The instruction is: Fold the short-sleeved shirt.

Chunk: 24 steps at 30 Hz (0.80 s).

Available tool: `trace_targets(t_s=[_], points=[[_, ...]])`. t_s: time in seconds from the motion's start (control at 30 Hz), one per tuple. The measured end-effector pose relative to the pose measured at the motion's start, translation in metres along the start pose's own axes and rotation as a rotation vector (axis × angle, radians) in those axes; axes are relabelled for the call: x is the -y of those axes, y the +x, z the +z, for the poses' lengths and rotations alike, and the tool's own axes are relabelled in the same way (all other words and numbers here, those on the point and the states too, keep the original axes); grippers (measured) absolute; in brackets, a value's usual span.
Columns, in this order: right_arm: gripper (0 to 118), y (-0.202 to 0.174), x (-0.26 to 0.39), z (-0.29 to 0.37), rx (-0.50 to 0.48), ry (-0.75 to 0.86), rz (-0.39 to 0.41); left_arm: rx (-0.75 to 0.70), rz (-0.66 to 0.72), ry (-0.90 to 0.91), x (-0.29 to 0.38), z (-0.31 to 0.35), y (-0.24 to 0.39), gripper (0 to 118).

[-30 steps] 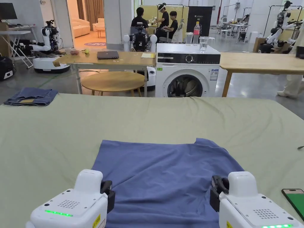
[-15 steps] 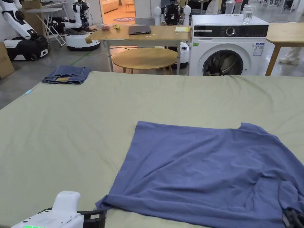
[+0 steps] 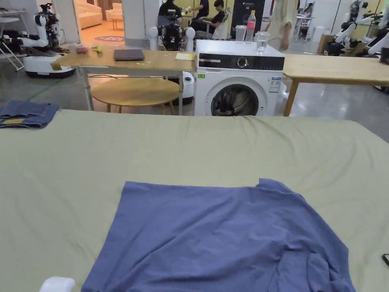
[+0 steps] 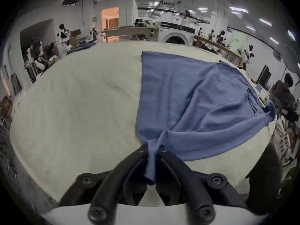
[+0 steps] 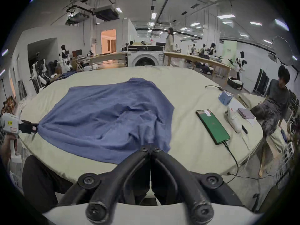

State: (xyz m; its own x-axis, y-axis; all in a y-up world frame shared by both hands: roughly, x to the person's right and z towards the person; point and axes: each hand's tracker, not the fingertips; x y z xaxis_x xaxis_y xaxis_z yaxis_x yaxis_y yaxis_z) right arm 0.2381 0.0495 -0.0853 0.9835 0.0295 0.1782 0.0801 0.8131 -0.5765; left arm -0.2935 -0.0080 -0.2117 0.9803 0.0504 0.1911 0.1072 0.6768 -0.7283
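Grippers pinching the near edge of the blue shirt

Head view: the blue shirt (image 3: 224, 235) is lying spread on the pale green sheet (image 3: 190, 152), its far hem straight and one sleeve sticking out at the far right. I am seeing just the white top of my left gripper (image 3: 57, 284) poking in at the bottom edge, beside the shirt's near left corner; from here I cannot tell how its jaws are standing. Beyond the sheet a washing machine (image 3: 238, 81) is standing between wooden tables, and folded jeans (image 3: 24, 114) are resting at the sheet's far left edge.

Left gripper view: my left gripper (image 4: 152, 149) is pointing out across the sheet, its jaws pressed together on a bunched corner of the shirt (image 4: 194, 98). A strip of cloth is hanging back between the jaws, and the rest is fanning away to the right.

Right gripper view: my right gripper (image 5: 150, 148) is pointing forward with its jaws closed tip to tip at the shirt's (image 5: 105, 111) near edge, the cloth gathering into folds right at the tips. Off to the left, the left gripper (image 5: 34, 128) is gripping the opposite corner, held level, with a hand (image 5: 9, 140) under it. A phone (image 5: 212, 129) is lying on the sheet to the right, well apart from the shirt.
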Motion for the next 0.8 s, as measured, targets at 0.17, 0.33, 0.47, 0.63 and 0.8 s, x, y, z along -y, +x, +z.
trace_targets(t_s=[0.17, 0.33, 0.47, 0.63, 0.8], points=[[50, 0.016, 0.007, -0.011, -0.041, -0.043, 0.028, -0.016, -0.003, 0.019, -0.005, 0.01, 0.002, 2], [114, 0.014, 0.021, -0.031, -0.086, -0.032, 0.083, -0.029, 0.002, 0.004, -0.005, 0.012, 0.005, 2], [100, 0.015, 0.028, -0.064, -0.116, -0.093, 0.087, -0.041, 0.002, -0.015, -0.004, 0.008, 0.006, 2], [6, 0.035, 0.024, -0.08, -0.231, -0.099, -0.12, -0.047, 0.0, -0.024, -0.007, 0.011, 0.007, 2], [6, 0.039, 0.006, -0.053, -0.236, -0.047, -0.124, -0.066, -0.004, 0.003, -0.028, 0.032, 0.008, 2]])
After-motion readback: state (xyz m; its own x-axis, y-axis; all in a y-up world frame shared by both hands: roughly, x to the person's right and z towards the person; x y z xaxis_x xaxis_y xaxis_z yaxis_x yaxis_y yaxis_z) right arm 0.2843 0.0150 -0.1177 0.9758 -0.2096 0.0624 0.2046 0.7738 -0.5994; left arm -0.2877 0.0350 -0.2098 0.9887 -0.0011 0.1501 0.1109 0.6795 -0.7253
